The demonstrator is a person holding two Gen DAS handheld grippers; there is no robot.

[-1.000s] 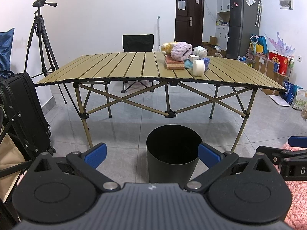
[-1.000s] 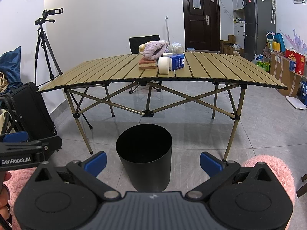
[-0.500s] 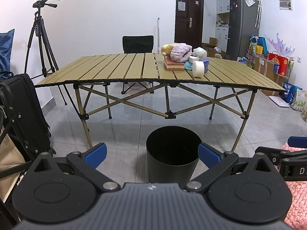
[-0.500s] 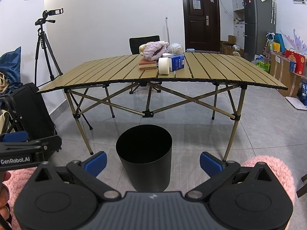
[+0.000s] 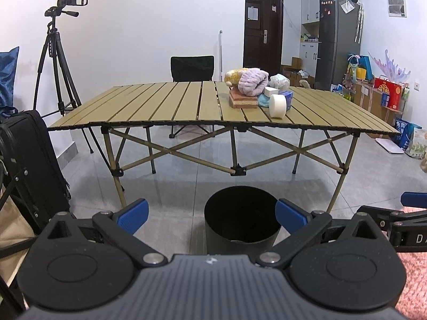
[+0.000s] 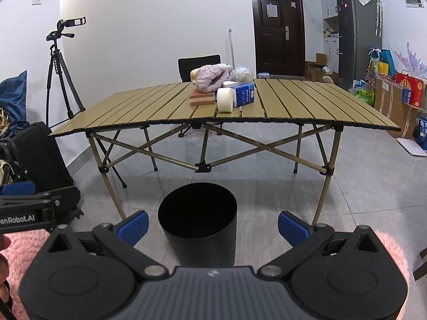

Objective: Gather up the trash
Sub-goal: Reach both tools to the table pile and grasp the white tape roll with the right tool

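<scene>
i see both claws spread wide and empty: my left gripper (image 5: 210, 213) and right gripper (image 6: 213, 222) each frame the black bin (image 6: 198, 221) on the floor in front of the slatted table (image 5: 165, 104). the trash pile (image 6: 222, 90) sits mid-table, well apart from both grippers: a white roll (image 6: 225, 99), a blue carton (image 6: 244, 94), a purple fluffy bundle (image 5: 253, 82) on a sponge-like block (image 5: 243, 102). items behind are half hidden; i can't identify them. the bin's base is cut off by the left gripper's body.
</scene>
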